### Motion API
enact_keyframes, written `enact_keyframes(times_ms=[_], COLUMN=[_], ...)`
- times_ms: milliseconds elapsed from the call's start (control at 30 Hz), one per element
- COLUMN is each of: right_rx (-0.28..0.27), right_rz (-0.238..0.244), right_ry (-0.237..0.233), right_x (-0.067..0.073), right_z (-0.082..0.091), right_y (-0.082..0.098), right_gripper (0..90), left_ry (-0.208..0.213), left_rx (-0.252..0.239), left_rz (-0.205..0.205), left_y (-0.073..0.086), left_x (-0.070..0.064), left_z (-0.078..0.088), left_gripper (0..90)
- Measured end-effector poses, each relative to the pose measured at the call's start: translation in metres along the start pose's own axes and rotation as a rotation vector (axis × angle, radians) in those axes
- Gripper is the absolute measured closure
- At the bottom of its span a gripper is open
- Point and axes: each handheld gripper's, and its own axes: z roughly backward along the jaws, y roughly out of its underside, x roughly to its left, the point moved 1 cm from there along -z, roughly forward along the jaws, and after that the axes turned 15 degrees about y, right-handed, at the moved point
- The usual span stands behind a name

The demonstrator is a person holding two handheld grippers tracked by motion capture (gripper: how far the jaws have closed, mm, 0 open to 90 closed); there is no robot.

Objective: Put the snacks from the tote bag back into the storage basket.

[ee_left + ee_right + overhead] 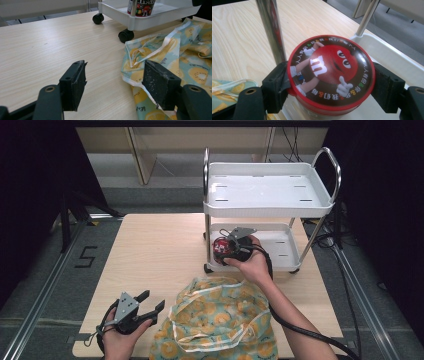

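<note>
Currently right gripper [329, 87] is clamped on the candy tub [331, 72] over the cart's lower shelf [280, 251], left gripper [117, 85] gapes idle beside the bag [180, 57]; tub may clip the chrome post [272, 32].

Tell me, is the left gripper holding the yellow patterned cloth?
No, the left gripper is open, with bare table between its jaws and the cloth beside it.

Pale wood-grain worktop [160, 255], stood on grey carpeted floor [45, 285] with a black "5" marking [86, 256], flanked by metal floor rails [40, 300], backed by dark curtains [30, 180], beige panelled wall [175, 140], cables [292, 140] hung behind.
</note>
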Motion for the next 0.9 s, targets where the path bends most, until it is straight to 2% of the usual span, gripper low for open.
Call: enact_keyframes(times_ms=[67, 200, 300, 433, 467, 533, 633, 700, 833, 867, 900], right_rx=[0.006, 0.001, 0.018, 0.018, 0.014, 0.021, 0.024, 0.033, 0.029, 0.032, 0.034], right_rz=[-0.007, 0.015, -0.004, 0.014, 0.019, 0.017, 0.020, 0.003, 0.015, 0.013, 0.009], right_ry=[-0.006, -0.016, -0.016, -0.025, -0.039, -0.024, -0.028, -0.026, -0.027, -0.025, -0.028], right_x=[0.0003, -0.0002, 0.0007, 0.0007, 0.0007, 0.0009, 0.0004, 0.0011, -0.0001, -0.0003, -0.0002], right_z=[0.0000, -0.0022, -0.0019, -0.0035, -0.0040, -0.0046, -0.0057, -0.0055, -0.0071, -0.0075, -0.0079], right_y=[0.0004, 0.0012, 0.0023, 0.0028, 0.0028, 0.0037, 0.0047, 0.0052, 0.0063, 0.0067, 0.0070], right_gripper=[26.0, 26.0, 26.0, 26.0, 26.0, 26.0, 26.0, 26.0, 26.0, 26.0, 26.0], left_ry=[0.002, 0.002, 0.004, 0.006, 0.006, 0.004, 0.006, 0.004, 0.005, 0.007, 0.006], left_rx=[-0.004, -0.004, -0.003, -0.002, -0.002, -0.002, -0.002, -0.003, -0.002, -0.009, -0.003], left_rz=[0.001, 0.001, -0.003, -0.006, -0.006, -0.001, -0.006, -0.002, -0.003, 0.016, 0.002], left_y=[0.0001, 0.0002, 0.0001, 0.0001, 0.0001, 0.0002, 0.0001, 0.0002, 0.0002, 0.0007, 0.0004], left_x=[0.0005, 0.0004, 0.0006, 0.0007, 0.0007, 0.0006, 0.0007, 0.0003, 0.0006, -0.0002, 0.0004], left_z=[-0.0003, -0.0004, -0.0004, -0.0004, -0.0005, -0.0004, -0.0005, -0.0007, -0.0007, -0.0014, -0.0009], left_gripper=[34.4, 34.4, 34.3, 34.4, 34.4, 34.4, 34.4, 34.4, 34.3, 34.3, 34.3])
